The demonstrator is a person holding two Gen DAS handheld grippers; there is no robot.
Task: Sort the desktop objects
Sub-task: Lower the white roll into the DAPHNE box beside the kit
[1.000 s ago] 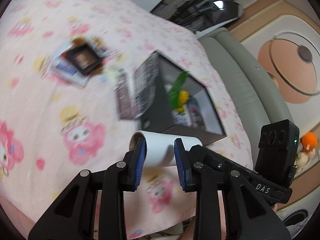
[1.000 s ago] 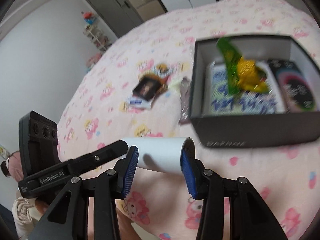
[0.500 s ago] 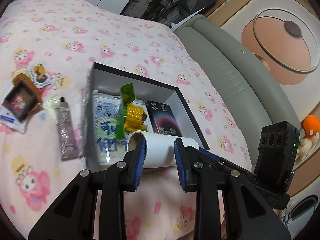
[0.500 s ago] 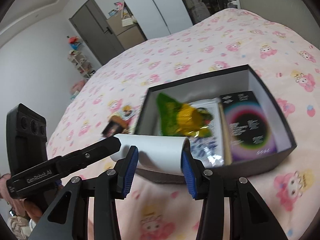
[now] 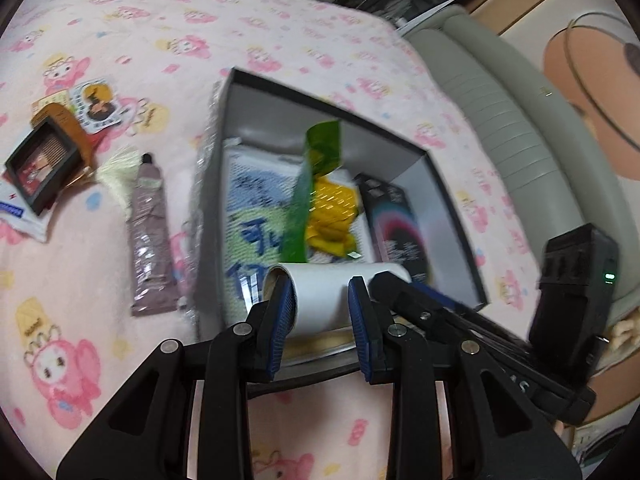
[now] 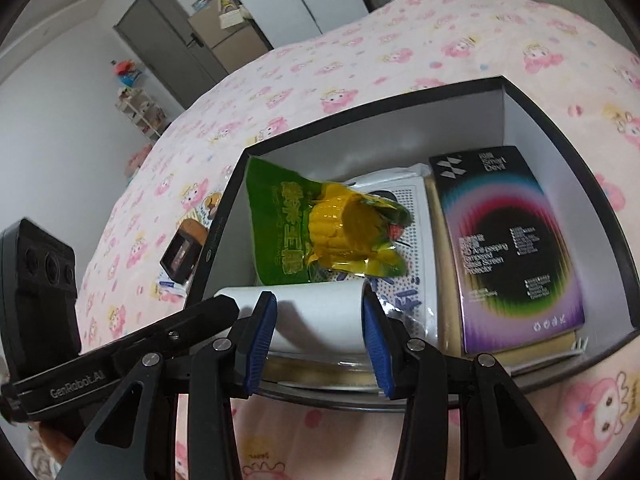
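Both grippers are shut on one white paper roll (image 5: 326,298), the left gripper (image 5: 322,306) on one end and the right gripper (image 6: 318,320) on the other; the roll also shows in the right wrist view (image 6: 320,314). The roll hangs over the near part of an open black box (image 5: 236,80) (image 6: 560,128) on the pink bed. In the box lie a green and yellow corn snack bag (image 6: 320,224), a black screen-protector box (image 6: 508,248) and a white printed pack (image 5: 256,216).
Left of the box on the blanket lie a mauve tube (image 5: 150,236), a small black-framed case (image 5: 40,164), a round sticker (image 5: 96,104) and a white packet (image 5: 16,216). A grey padded headboard (image 5: 500,120) runs along the right. A door and shelves (image 6: 140,108) stand far off.
Both grippers have carried the roll forward from above the blanket to over the box, and lower into it. The box contents now look much closer.
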